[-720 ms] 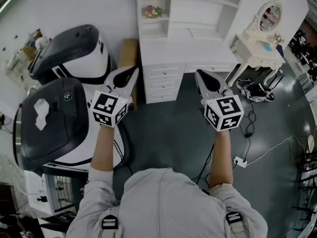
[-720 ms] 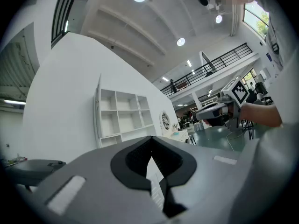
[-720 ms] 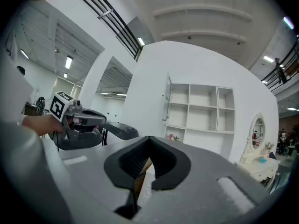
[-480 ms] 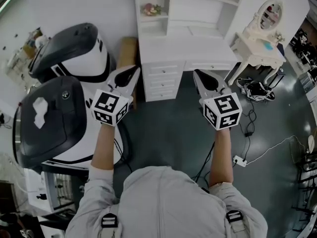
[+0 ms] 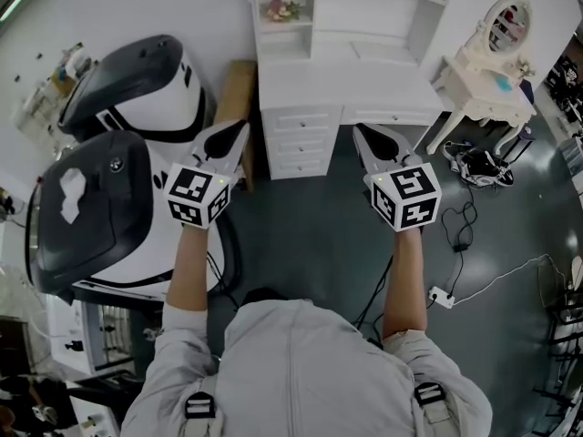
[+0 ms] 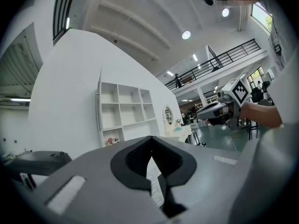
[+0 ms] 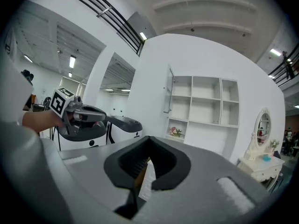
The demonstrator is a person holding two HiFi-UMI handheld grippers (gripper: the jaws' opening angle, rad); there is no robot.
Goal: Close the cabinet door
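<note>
Cabinet door: hanging swung out, seen edge-on, at the upper left corner of the white shelf unit, above the left edge of the worktop
Left gripper: jaws pressing together on nothing, aiming level, well apart from the door
Right gripper: jaws likewise pressing together, carrying nothing
Handling: probably a light, stiff panel swinging freely on hinges; pushing flat near its free edge looks better than pinching, going gently to avoid a slam
</note>
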